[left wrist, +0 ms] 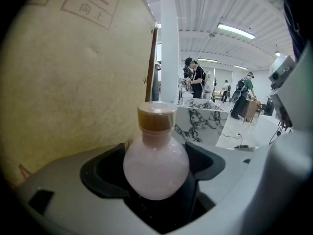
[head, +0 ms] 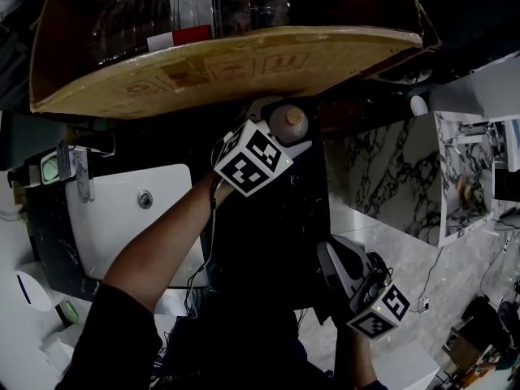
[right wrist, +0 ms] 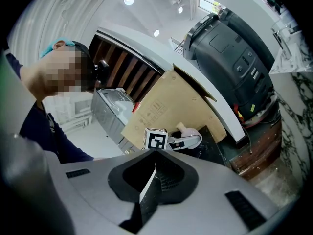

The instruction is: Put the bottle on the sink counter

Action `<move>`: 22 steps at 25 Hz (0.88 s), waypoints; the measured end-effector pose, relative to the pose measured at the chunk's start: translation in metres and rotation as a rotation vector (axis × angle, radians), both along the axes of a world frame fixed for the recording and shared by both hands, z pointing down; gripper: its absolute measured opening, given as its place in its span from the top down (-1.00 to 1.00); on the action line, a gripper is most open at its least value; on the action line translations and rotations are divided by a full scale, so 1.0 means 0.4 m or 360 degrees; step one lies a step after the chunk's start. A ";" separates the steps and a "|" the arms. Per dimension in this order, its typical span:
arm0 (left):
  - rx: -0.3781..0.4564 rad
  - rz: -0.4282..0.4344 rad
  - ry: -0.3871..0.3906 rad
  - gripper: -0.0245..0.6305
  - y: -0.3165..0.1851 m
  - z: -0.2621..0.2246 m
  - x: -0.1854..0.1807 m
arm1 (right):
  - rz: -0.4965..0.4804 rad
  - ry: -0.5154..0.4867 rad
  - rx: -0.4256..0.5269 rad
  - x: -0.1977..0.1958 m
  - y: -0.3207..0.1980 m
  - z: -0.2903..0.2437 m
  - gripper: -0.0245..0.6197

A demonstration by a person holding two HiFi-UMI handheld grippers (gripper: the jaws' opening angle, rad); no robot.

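Note:
A small round pale-pink bottle (left wrist: pixel 155 166) with a tan cap sits between the jaws of my left gripper (left wrist: pixel 156 182), which is shut on its body. In the head view the bottle (head: pixel 289 121) and left gripper (head: pixel 279 136) hang in the air just below a big cardboard box (head: pixel 219 67). They are to the right of the white sink basin (head: pixel 122 218) and its dark counter (head: pixel 47 246). My right gripper (head: pixel 331 258) is low at the right, away from the bottle. Its jaws (right wrist: pixel 150 180) are pressed together with nothing in them.
A chrome faucet (head: pixel 80 175) stands at the basin's left rim. The cardboard box wall (left wrist: pixel 73 82) is close on the bottle's left. A marble-patterned counter (head: pixel 398 177) lies to the right, with the tiled floor beyond. People stand far off in the room.

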State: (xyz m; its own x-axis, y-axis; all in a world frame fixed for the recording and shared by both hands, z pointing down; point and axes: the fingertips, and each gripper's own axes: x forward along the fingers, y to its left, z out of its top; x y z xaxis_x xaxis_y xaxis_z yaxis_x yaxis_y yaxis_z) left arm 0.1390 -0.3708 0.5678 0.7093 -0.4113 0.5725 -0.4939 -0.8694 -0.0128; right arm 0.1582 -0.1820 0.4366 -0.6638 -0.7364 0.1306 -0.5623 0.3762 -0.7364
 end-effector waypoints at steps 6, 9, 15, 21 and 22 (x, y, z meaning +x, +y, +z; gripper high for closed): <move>-0.0006 0.0006 -0.0010 -0.26 0.004 0.000 -0.001 | -0.0029 0.0056 0.0047 0.002 0.018 0.004 0.84; -0.0009 0.0001 -0.0001 -0.26 0.006 -0.004 -0.006 | -0.0019 0.0048 0.0031 -0.007 0.017 -0.004 0.84; -0.0017 -0.0006 -0.0027 -0.26 0.015 -0.005 -0.031 | -0.0059 0.0097 0.0069 -0.016 0.032 0.001 0.84; -0.0027 -0.0067 0.0036 -0.26 0.043 -0.045 -0.068 | -0.0057 0.0106 0.0110 -0.033 0.028 -0.033 0.84; -0.0027 -0.0082 0.0053 -0.26 0.050 -0.054 -0.075 | -0.0058 0.0108 0.0127 -0.036 0.026 -0.044 0.84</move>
State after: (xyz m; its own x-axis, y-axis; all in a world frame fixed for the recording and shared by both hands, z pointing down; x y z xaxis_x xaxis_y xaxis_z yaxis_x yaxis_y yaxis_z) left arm 0.1090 -0.3509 0.5461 0.7061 -0.4382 0.5562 -0.5378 -0.8429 0.0186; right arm 0.1437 -0.1714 0.4192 -0.6818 -0.7220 0.1179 -0.5948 0.4533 -0.6639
